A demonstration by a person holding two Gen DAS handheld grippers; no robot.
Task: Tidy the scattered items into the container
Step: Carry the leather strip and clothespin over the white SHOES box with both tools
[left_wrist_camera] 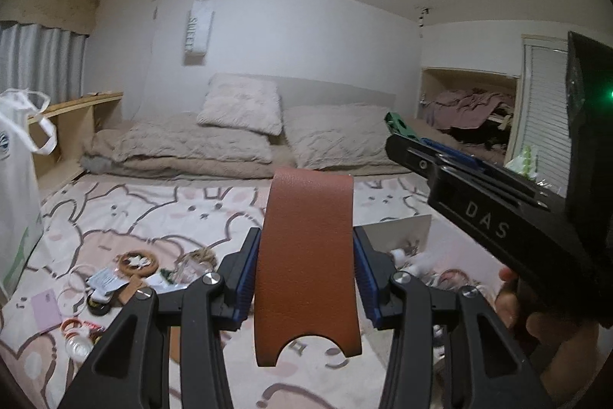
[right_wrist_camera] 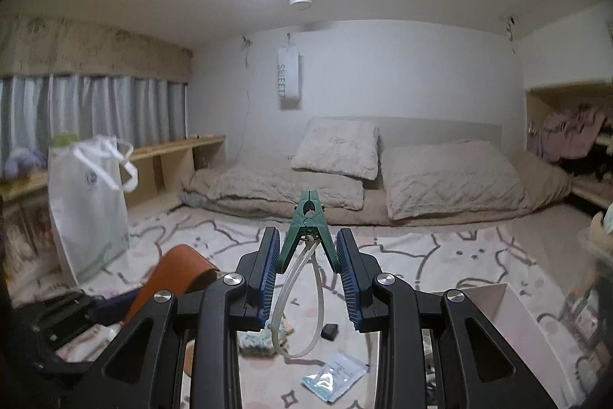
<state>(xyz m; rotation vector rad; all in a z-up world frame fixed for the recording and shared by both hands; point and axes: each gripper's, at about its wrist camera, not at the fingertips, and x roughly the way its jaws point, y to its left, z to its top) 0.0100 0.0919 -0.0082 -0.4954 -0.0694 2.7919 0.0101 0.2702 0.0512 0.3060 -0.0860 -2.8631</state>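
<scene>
The left gripper (left_wrist_camera: 305, 275) is clamped on a brown leather strap (left_wrist_camera: 306, 255) that stands up between its blue pads (left_wrist_camera: 245, 275) in the lower centre of the left wrist view; the strap's lower end, with a rounded notch, hangs below the fingers. In the right wrist view the same strap (right_wrist_camera: 180, 271) shows at the lower left.

The right gripper (right_wrist_camera: 306, 271) grasps a green clothes peg (right_wrist_camera: 308, 229) in the centre of its own view — the peg's handles sit between the pads, its nose pointing up and away. A loop of clear cord (right_wrist_camera: 302, 309) hangs from the peg. In the left wrist view this gripper (left_wrist_camera: 406, 137) enters from the right edge, with a hand (left_wrist_camera: 532, 309) under it at the lower right.

Both are held above a bed sheet printed with rabbits (left_wrist_camera: 153, 209). The container, a pale open box (left_wrist_camera: 406, 229), lies right of centre in the left view with small items inside; its corner (right_wrist_camera: 490, 298) shows at the lower right of the right view. Scattered items (left_wrist_camera: 115, 275) — rings, packets, a round coaster — lie at the lower left of the left view. A small sachet (right_wrist_camera: 333, 374) lies at the bottom centre of the right view. A white bag (right_wrist_camera: 88, 206) stands at the left.
</scene>
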